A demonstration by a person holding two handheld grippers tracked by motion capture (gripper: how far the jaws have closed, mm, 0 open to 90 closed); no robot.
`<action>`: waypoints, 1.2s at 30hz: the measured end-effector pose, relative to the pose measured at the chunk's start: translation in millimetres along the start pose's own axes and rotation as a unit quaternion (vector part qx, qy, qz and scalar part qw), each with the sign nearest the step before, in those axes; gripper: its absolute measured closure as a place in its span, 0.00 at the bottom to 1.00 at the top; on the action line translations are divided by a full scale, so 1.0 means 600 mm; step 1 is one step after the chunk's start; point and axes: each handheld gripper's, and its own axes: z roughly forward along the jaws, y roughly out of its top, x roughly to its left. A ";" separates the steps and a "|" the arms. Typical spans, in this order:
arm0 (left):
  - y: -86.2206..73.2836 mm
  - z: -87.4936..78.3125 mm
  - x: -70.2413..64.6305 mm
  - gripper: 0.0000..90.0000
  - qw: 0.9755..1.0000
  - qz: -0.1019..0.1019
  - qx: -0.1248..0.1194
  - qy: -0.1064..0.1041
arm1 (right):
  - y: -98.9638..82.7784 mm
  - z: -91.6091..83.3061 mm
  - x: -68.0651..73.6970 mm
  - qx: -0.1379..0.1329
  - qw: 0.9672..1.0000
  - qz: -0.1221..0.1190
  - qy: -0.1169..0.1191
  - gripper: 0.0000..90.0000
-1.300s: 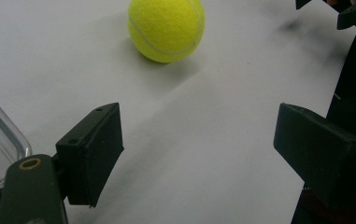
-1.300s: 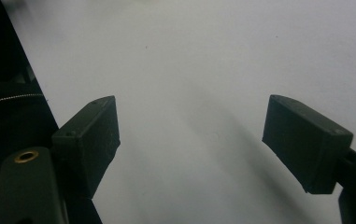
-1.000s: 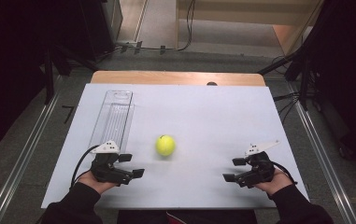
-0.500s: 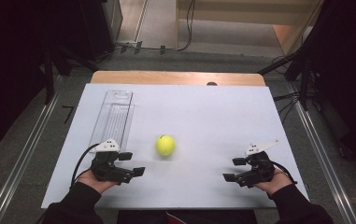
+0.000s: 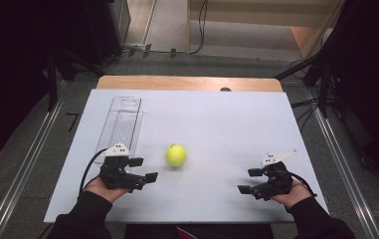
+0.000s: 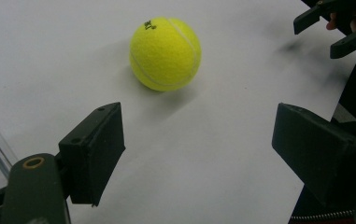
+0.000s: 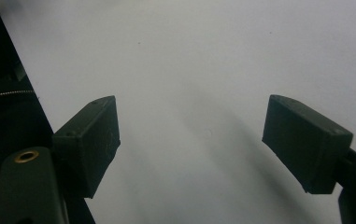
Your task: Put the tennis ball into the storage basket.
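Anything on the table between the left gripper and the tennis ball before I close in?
Nothing: in the left gripper view, bare white table runs from the left gripper to the ball. The high view agrees.

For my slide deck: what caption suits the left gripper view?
Open left hand-held gripper faces a yellow tennis ball on the white table.

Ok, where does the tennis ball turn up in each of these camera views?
High view: tennis ball just left of centre on the white table, between the grippers.
Left gripper view: upper middle, beyond the open jaws.
Right gripper view: not in it.
Shared landmark: the white tabletop.
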 end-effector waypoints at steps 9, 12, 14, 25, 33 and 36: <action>0.015 0.011 -0.006 0.19 1.000 -0.001 0.006 0.014 | -0.001 -0.002 -0.002 -0.003 1.000 0.000 0.002 0.19; 0.019 0.014 -0.006 0.19 1.000 0.001 0.007 0.013 | -0.001 -0.002 -0.002 -0.003 1.000 0.000 0.001 0.19; 0.021 0.016 -0.006 0.19 1.000 0.002 0.008 0.016 | -0.001 -0.002 -0.002 -0.003 1.000 0.000 0.001 0.19; 0.035 0.026 -0.005 0.19 1.000 0.007 0.011 0.013 | 0.000 -0.002 0.000 -0.002 1.000 0.000 0.001 0.19; 0.054 0.036 -0.006 0.15 1.000 0.010 0.008 0.005 | 0.001 0.002 0.002 0.000 1.000 -0.003 0.003 0.19; 0.061 0.041 -0.005 0.01 1.000 0.011 0.010 -0.001 | 0.000 0.001 0.001 -0.001 1.000 0.000 0.002 0.19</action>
